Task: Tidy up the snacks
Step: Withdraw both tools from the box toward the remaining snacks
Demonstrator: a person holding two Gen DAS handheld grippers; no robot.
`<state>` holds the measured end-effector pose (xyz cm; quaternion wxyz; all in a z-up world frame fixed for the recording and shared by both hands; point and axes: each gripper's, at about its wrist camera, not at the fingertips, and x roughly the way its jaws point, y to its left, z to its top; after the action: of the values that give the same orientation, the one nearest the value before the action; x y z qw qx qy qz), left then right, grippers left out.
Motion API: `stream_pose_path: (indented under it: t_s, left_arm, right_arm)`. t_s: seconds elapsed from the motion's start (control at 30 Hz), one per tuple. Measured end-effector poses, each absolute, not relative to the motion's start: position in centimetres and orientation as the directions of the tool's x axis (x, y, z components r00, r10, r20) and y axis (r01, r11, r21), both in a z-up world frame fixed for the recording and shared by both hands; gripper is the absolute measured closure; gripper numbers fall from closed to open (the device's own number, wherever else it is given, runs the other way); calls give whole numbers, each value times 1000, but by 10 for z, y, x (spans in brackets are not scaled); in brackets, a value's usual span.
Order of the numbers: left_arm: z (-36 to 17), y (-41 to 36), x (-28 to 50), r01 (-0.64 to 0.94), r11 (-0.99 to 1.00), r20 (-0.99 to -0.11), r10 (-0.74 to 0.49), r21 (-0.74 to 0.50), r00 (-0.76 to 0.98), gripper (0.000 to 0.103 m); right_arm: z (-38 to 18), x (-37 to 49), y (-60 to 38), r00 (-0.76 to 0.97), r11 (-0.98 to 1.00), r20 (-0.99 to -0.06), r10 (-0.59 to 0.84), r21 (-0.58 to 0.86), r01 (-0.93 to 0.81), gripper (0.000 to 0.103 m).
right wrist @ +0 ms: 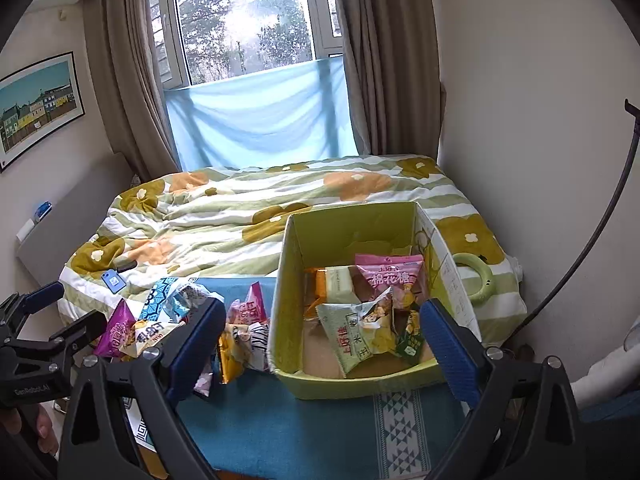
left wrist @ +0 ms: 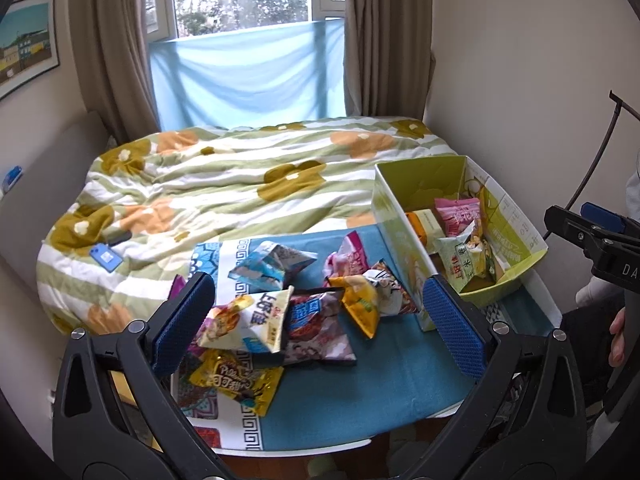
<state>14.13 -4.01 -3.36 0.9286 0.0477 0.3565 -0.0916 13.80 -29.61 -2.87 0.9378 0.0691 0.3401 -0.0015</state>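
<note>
— Where are the snacks?

— A loose heap of crinkled foil snack packets (left wrist: pixel 280 312) lies on the teal patterned tablecloth (left wrist: pixel 380 392), left of the green cardboard box (right wrist: pixel 288 288). Inside the box sit a pink marshmallow packet (right wrist: pixel 390 276), a pale green packet (right wrist: pixel 352 336) and a few more.

— And the grippers?

— The left gripper (left wrist: pixel 316 324) hangs above the heap, its blue-padded jaws spread wide with nothing between them. The right gripper (right wrist: pixel 324 344) hovers over the box's near edge, equally agape and empty. Beyond the table is the floral green-and-orange quilt (left wrist: pixel 224 184).

Blue-clothed table (left wrist: pixel 360 392) carries snack packets (left wrist: pixel 248 320), box (right wrist: pixel 288 320).
</note>
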Motion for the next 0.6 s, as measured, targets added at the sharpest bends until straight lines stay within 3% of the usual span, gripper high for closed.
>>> stream_pose_path:
  t_s: [0.43, 0.6]
  left_arm:
    - [-64, 73, 122, 241, 970, -698, -197, -36, 689, 0]
    - [-86, 83, 129, 283, 959, -718, -213, -24, 662, 0]
  right_arm:
    - [-42, 107, -197, 744, 984, -668, 12, 139, 109, 6]
    - [-60, 112, -165, 712, 984, -698, 74, 168, 62, 6]
